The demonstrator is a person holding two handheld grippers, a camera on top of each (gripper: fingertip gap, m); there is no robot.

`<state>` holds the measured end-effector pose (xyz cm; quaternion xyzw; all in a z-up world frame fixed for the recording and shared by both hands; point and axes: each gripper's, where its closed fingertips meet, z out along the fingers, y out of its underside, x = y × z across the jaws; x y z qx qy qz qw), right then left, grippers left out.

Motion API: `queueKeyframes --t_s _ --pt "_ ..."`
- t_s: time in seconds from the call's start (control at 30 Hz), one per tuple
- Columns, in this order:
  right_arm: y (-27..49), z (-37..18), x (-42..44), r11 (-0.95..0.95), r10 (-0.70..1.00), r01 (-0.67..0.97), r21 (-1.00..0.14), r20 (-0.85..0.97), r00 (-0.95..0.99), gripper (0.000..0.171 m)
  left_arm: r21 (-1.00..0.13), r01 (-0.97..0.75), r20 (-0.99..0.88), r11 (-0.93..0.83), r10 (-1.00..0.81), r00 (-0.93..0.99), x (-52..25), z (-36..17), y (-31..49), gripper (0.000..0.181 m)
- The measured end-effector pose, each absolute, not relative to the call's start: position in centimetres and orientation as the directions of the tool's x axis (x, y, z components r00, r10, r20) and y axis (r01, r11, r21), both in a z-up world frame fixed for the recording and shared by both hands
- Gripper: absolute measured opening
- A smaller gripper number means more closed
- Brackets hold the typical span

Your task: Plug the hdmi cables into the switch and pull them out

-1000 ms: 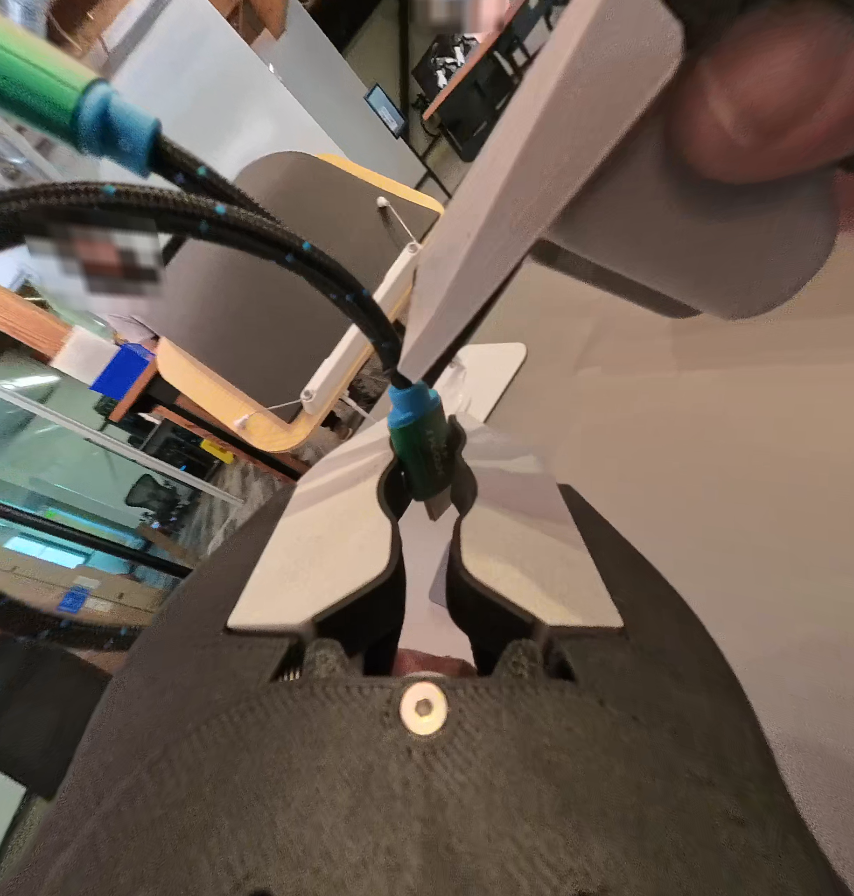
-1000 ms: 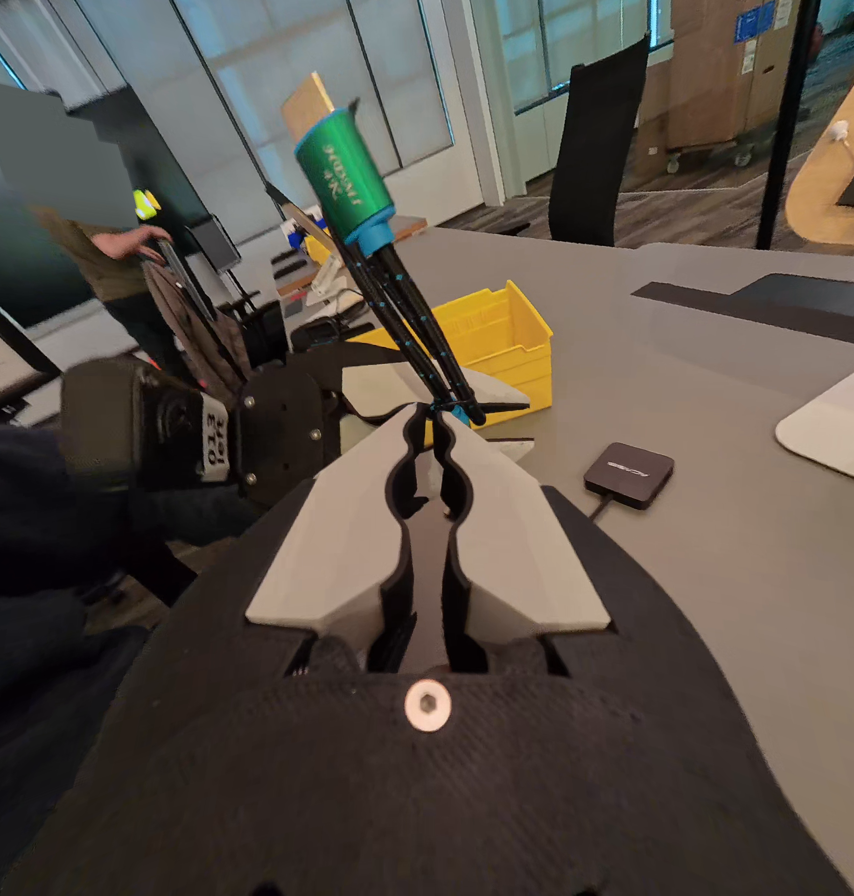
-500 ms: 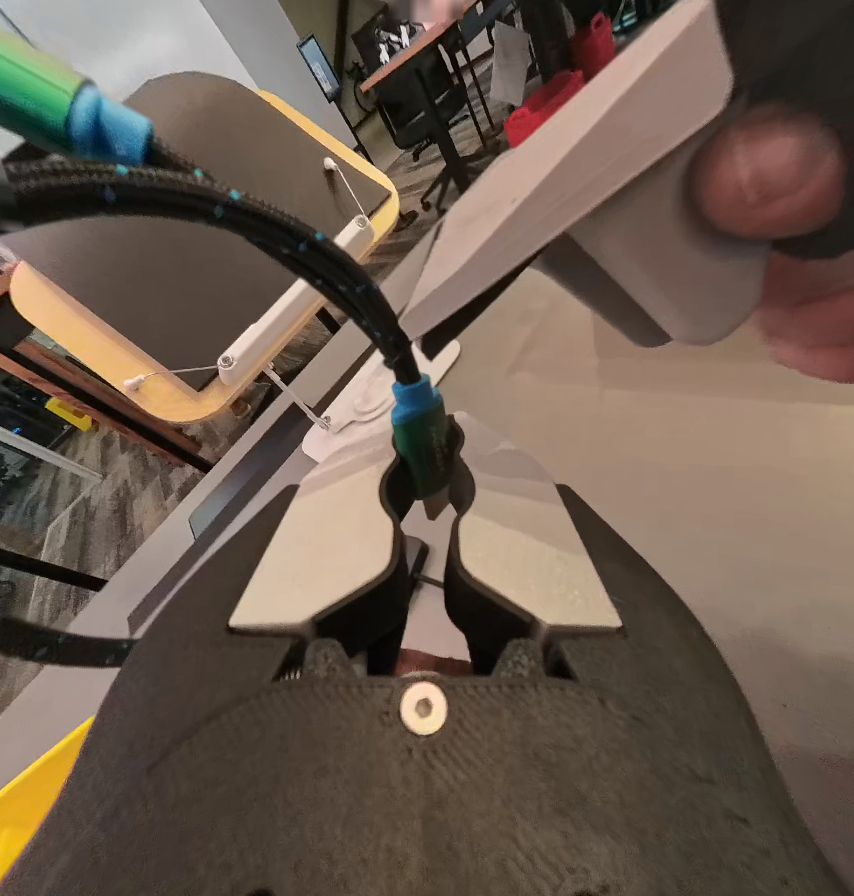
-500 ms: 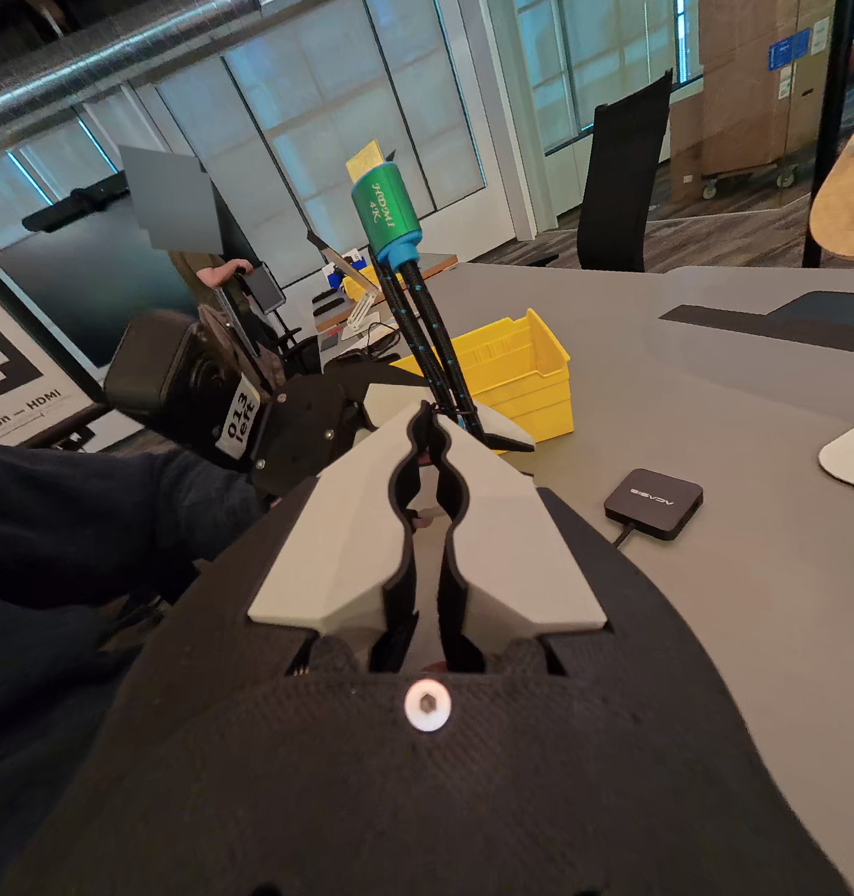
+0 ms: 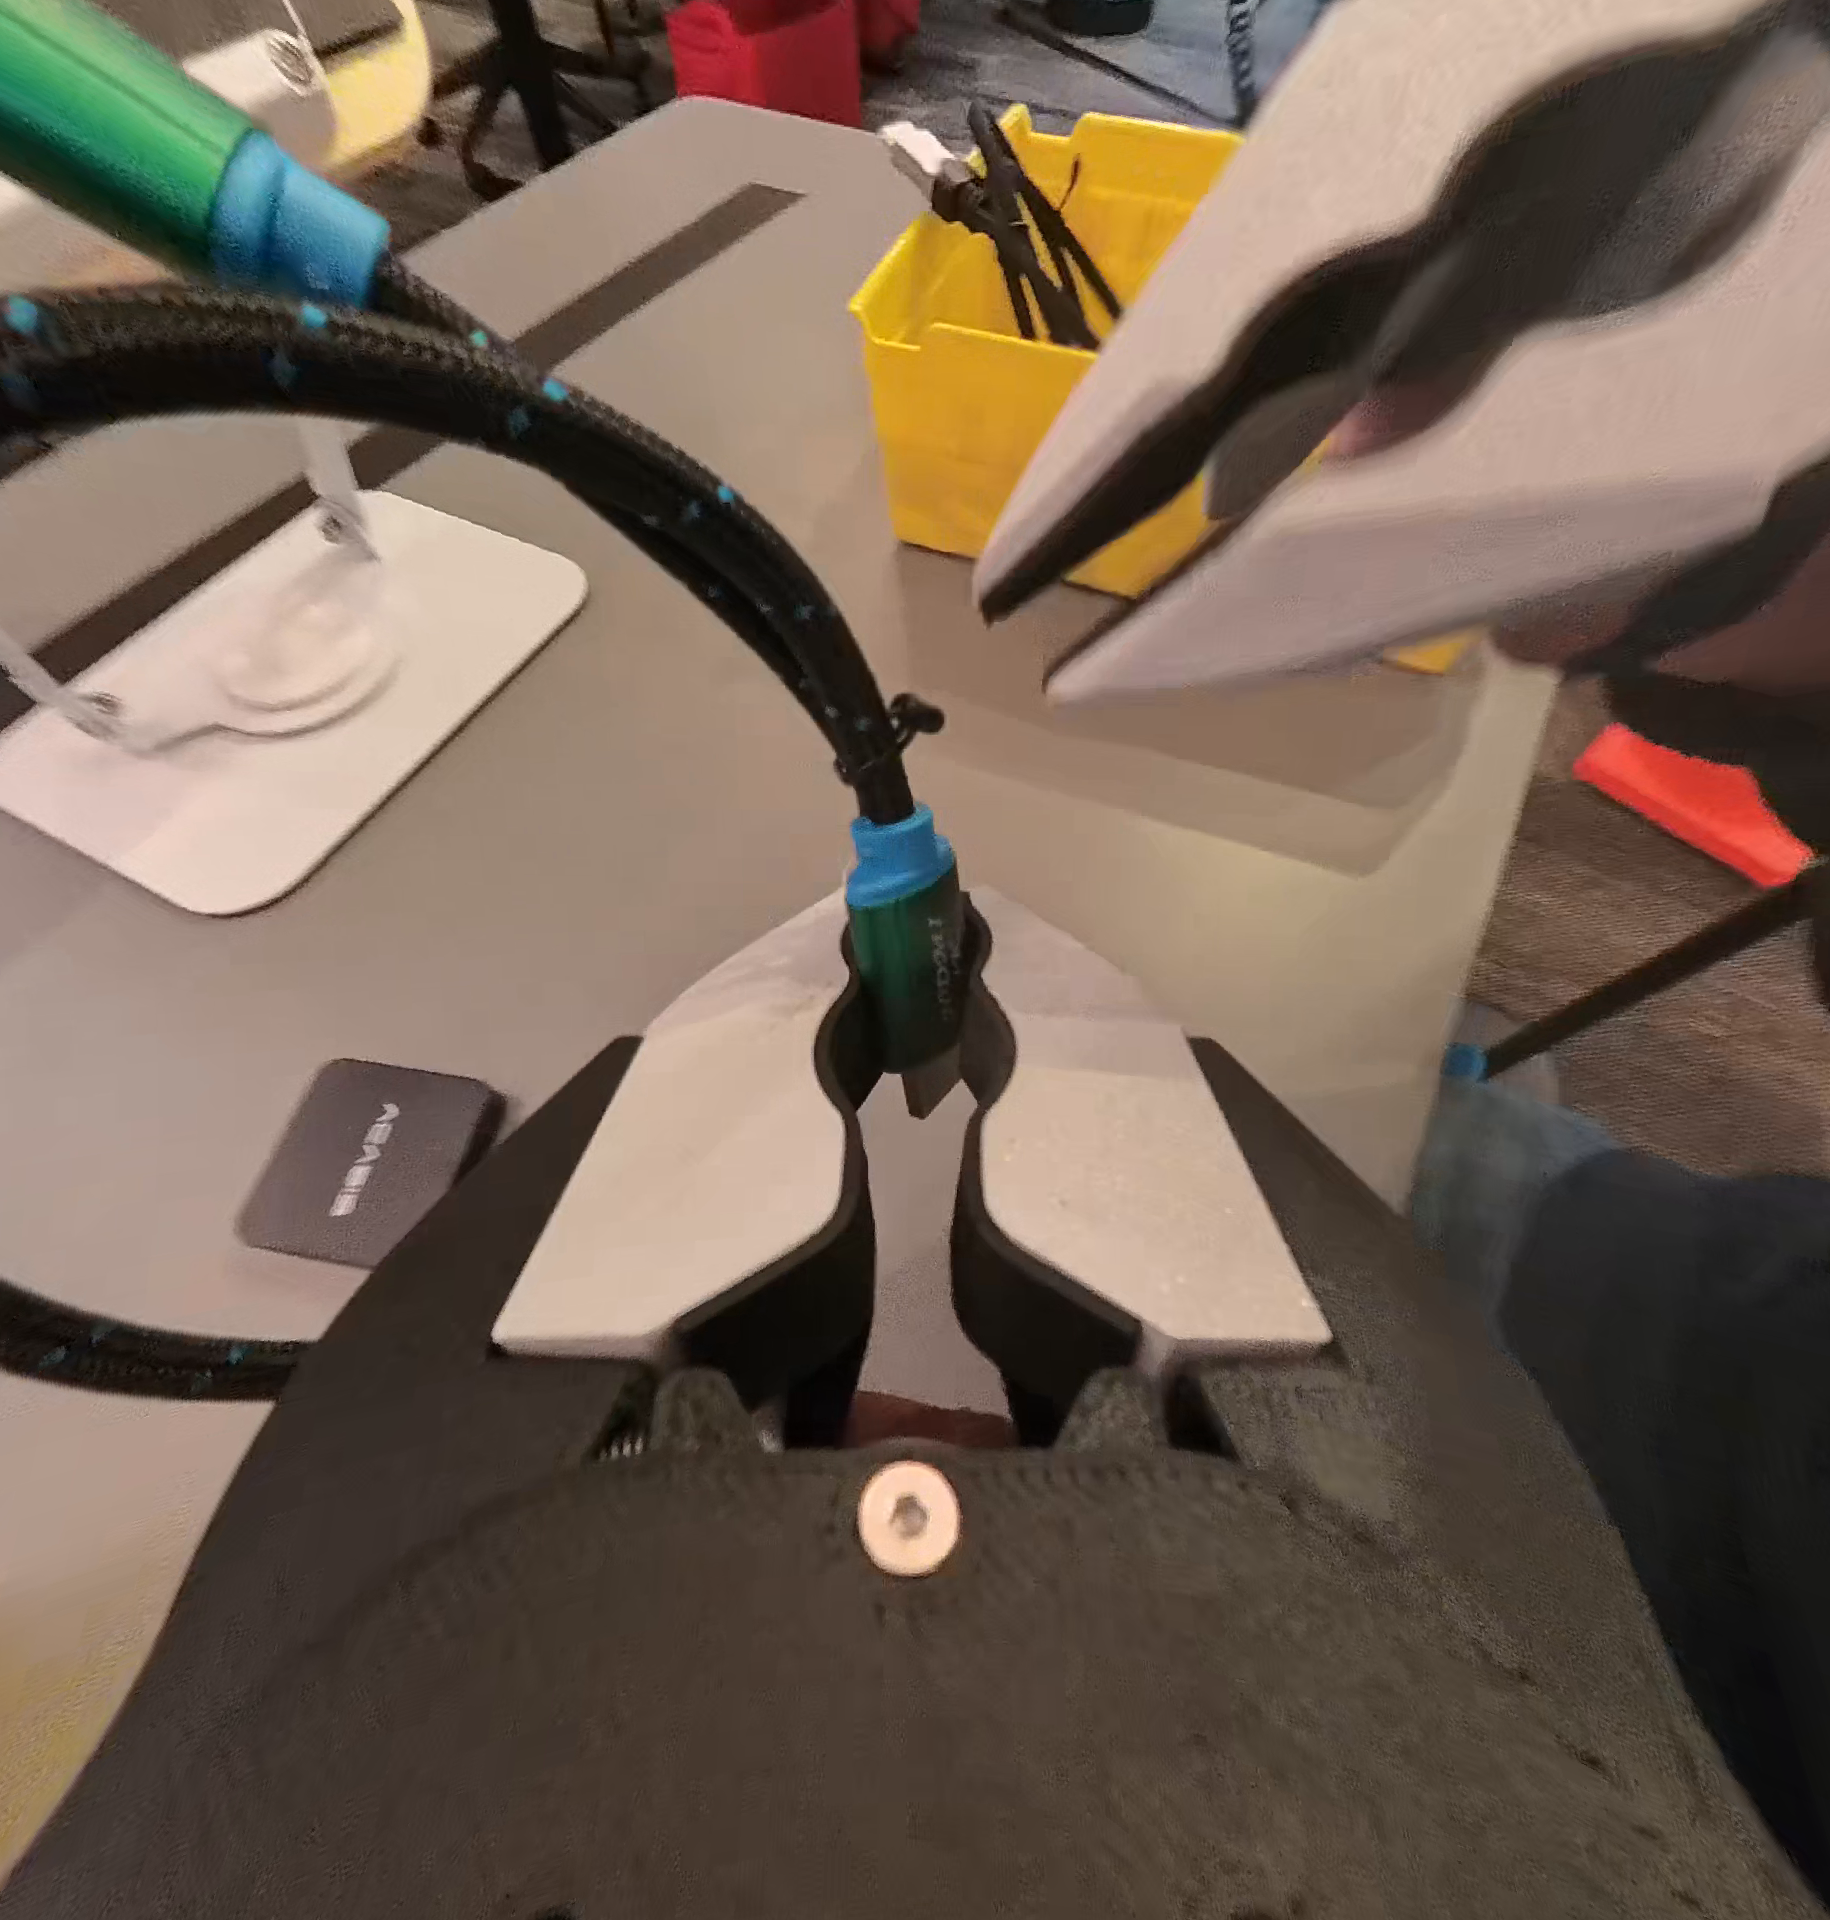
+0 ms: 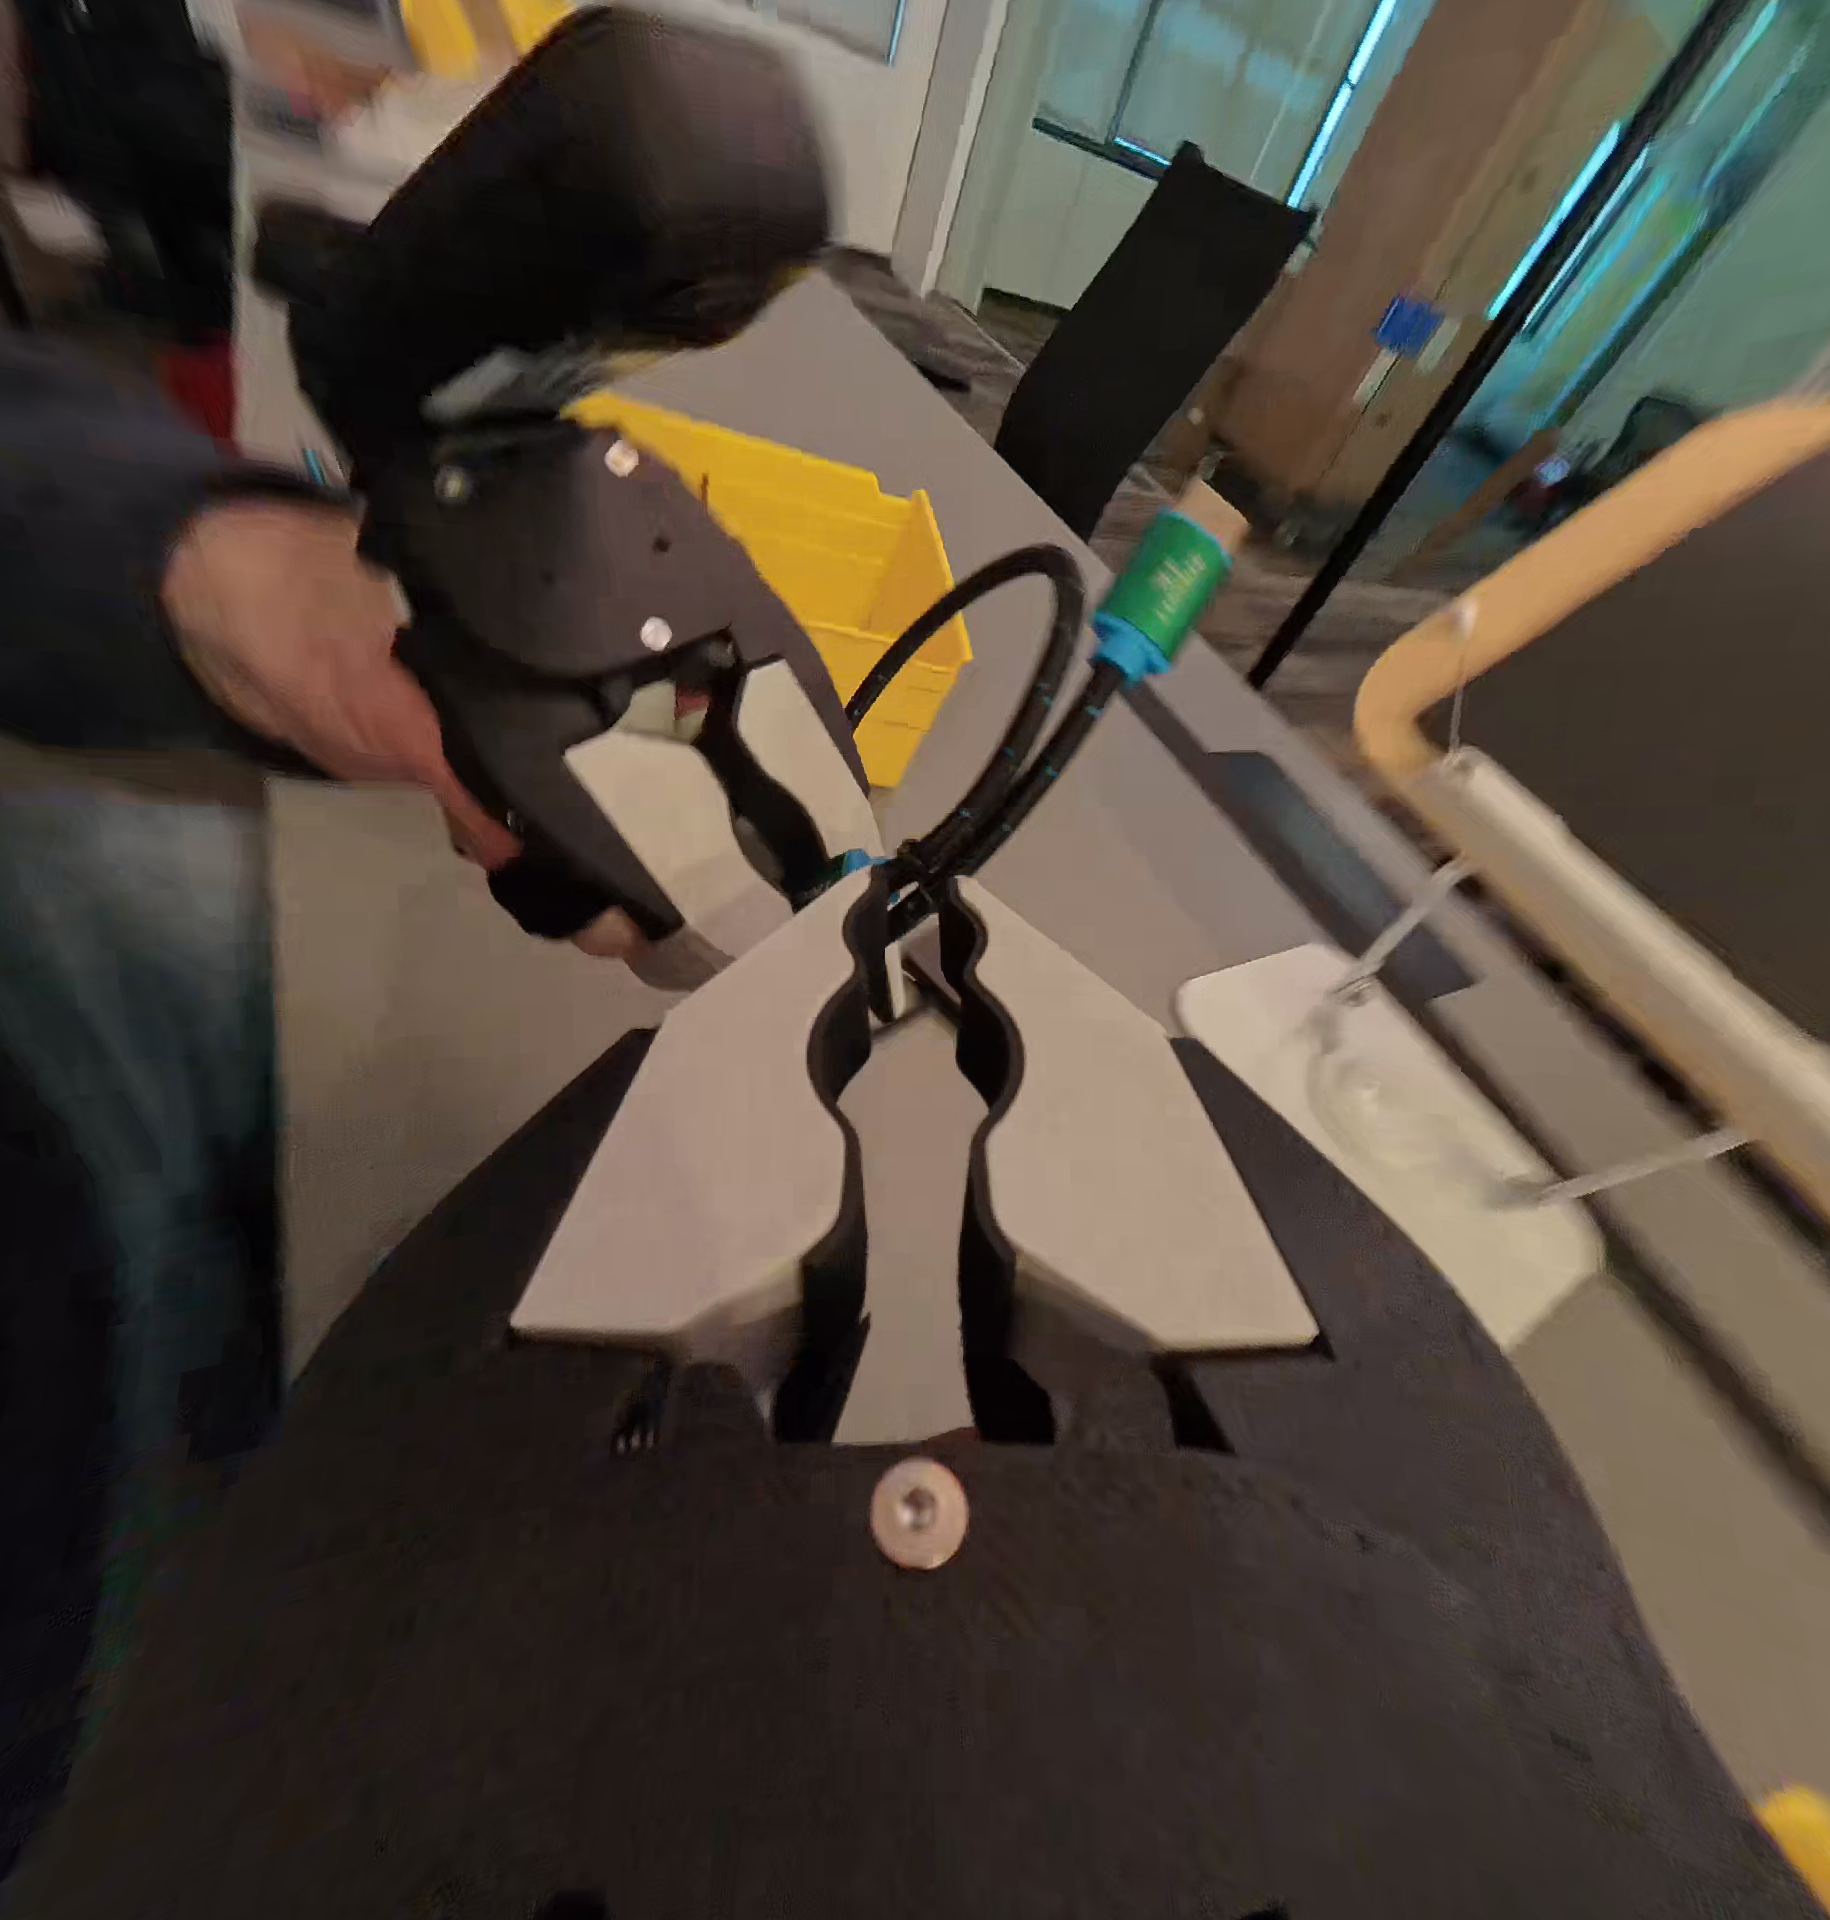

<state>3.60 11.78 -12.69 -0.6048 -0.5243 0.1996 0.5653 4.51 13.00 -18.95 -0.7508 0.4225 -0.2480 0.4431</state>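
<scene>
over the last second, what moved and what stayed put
The left gripper tipped down toward the table, so the black switch box and yellow bin came into its view. The right gripper, which was pinching the cable, has opened a little. The left stays clamped on the green plug.

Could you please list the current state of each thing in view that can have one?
left gripper: shut on a green HDMI plug.
right gripper: open, empty, apart from the cable.
HDMI cable: bundled with a tie, looped in the air.
other green plug: free, unplugged.
switch: flat on the table, no plug visibly in it.
yellow bin: open-topped, holding black cables.
</scene>
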Motion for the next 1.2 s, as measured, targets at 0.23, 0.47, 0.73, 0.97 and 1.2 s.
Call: queueKeyframes --t_s 0.23,0.47,0.73,0.97,1.2 --pt "12.5 -13.3 2.8 0.327 0.738 0.576 -0.749 0.583 0.34 0.004 -0.858 -0.407 0.083 -0.315 -0.865 0.494 4.8 -19.2 12.3 0.011" --pt "12.5 -13.6 2.6 0.317 0.744 0.591 -0.741 0.581 0.329 0.0 -0.843 -0.46 0.013 -0.279 -0.865 0.501 4.3 -19.5 12.4 0.012" --pt "10.4 -11.0 2.3 0.209 0.91 0.269 -0.94 0.288 0.299 0.0 -0.89 -0.343 0.168 -0.3 -0.916 0.364 5.3 -17.4 10.8 0.01" --pt "10.9 -9.1 3.1 -0.359 0.91 -0.248 -0.9 -0.396 0.12 0.0 -0.939 -0.28 0.117 -0.2 -0.951 0.286 5.7 -15.4 10.3 0.01" --pt "12.0 -7.8 3.7 -0.056 0.915 -0.073 -0.996 -0.08 0.395 0.0 -0.914 -0.362 0.087 -0.183 -0.96 0.267 5.7 -16.6 9.5 0.009"
